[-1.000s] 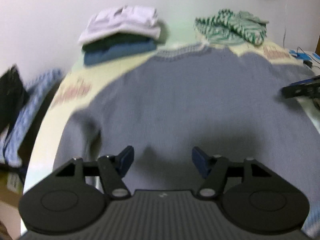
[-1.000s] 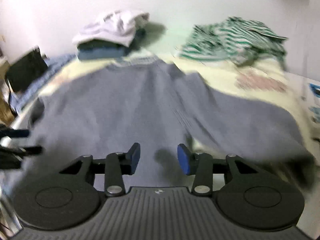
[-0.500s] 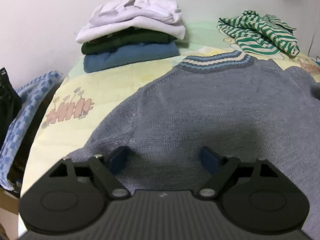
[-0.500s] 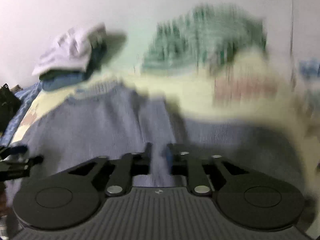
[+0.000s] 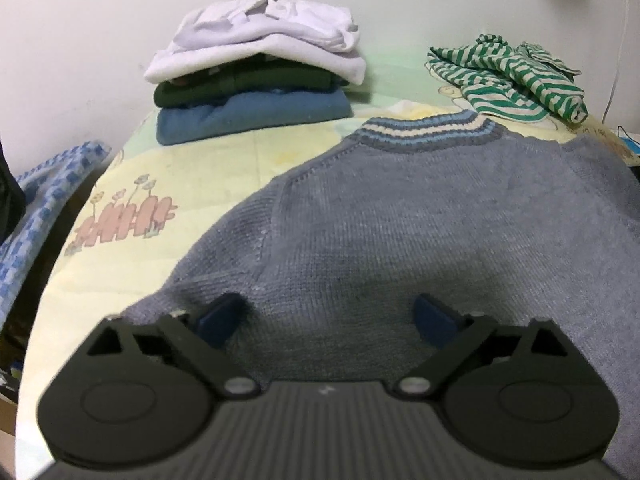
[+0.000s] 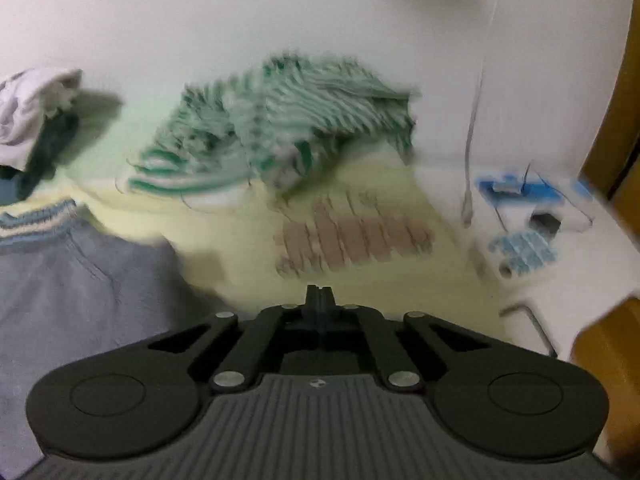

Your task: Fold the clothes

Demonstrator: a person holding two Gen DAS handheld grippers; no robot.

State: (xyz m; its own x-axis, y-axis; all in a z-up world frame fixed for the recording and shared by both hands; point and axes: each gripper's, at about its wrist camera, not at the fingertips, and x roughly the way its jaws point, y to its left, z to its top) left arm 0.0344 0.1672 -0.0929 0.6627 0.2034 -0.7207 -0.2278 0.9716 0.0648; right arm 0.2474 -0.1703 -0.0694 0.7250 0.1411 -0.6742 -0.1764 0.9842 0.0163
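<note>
A grey knitted sweater (image 5: pixel 400 220) with a striped collar lies flat on the pale yellow bed sheet (image 5: pixel 180 168). My left gripper (image 5: pixel 326 316) hovers low over its left side near the sleeve; its jaws are opening wide, and nothing is pinched between the blue pads (image 5: pixel 218 318). In the blurred right wrist view, my right gripper (image 6: pixel 319 292) is shut with nothing visible between its fingers. It sits over the sheet (image 6: pixel 240 232), to the right of the sweater (image 6: pixel 80 300).
A stack of folded clothes (image 5: pixel 256 80) stands at the back by the wall. A crumpled green striped garment (image 5: pixel 508 76) lies at the back right. Blue checked cloth (image 5: pixel 44 200) hangs off the left edge. Small blue items and a cable (image 6: pixel 520 216) lie on a white surface at the right.
My left gripper's jaws spread wider as it shifted toward the sweater's left side. My right gripper closed fully and swung right, off the sweater and over the sheet.
</note>
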